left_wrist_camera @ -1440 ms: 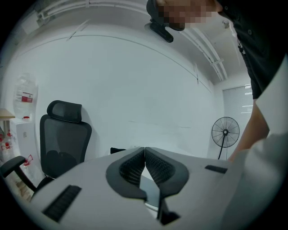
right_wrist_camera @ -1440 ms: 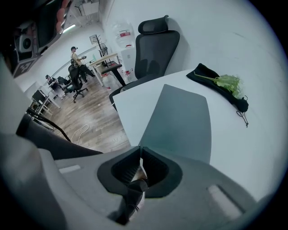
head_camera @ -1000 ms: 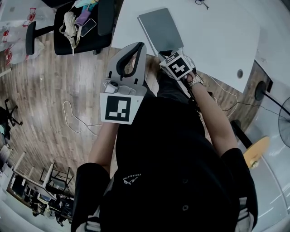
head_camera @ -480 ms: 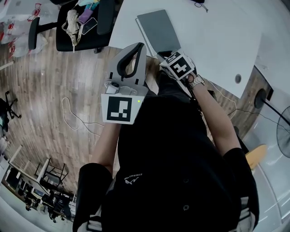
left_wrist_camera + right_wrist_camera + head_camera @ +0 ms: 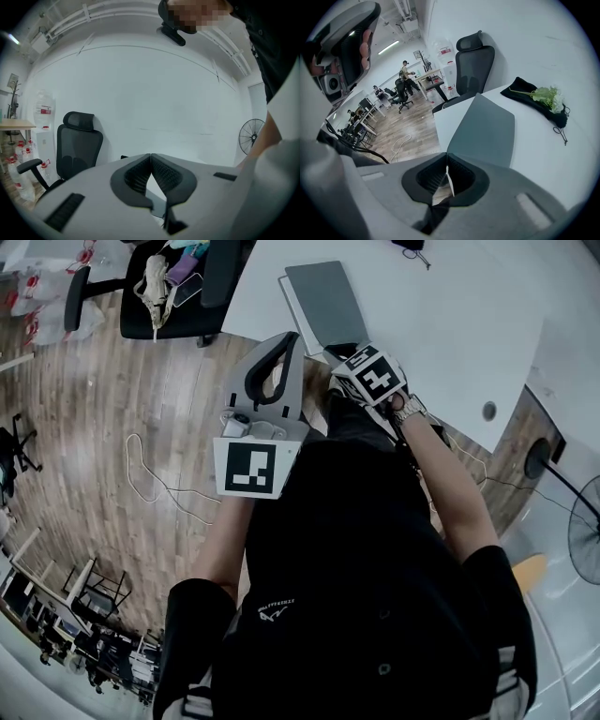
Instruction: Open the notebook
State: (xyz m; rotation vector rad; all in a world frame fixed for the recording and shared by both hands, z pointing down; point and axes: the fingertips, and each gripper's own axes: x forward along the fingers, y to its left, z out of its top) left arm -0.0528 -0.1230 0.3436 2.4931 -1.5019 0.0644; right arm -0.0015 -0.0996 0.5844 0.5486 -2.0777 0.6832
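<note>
A: Right gripper [image 5: 446, 165] clamped the cover of the grey notebook [image 5: 485, 129], lying at the white table [image 5: 543, 150] near edge!
B: Left gripper [image 5: 151, 155] hung pinched together, empty, above wooden floor [image 5: 122, 427], black chair [image 5: 187, 320] beyond.

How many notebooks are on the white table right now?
1. The grey notebook lies near the white table's edge, its near corner pinched by the right gripper. Others may lie out of frame.

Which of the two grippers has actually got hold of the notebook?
The right gripper: its jaws pinch the grey notebook by the edge of its cover. The left gripper is shut with nothing between its jaws.
</note>
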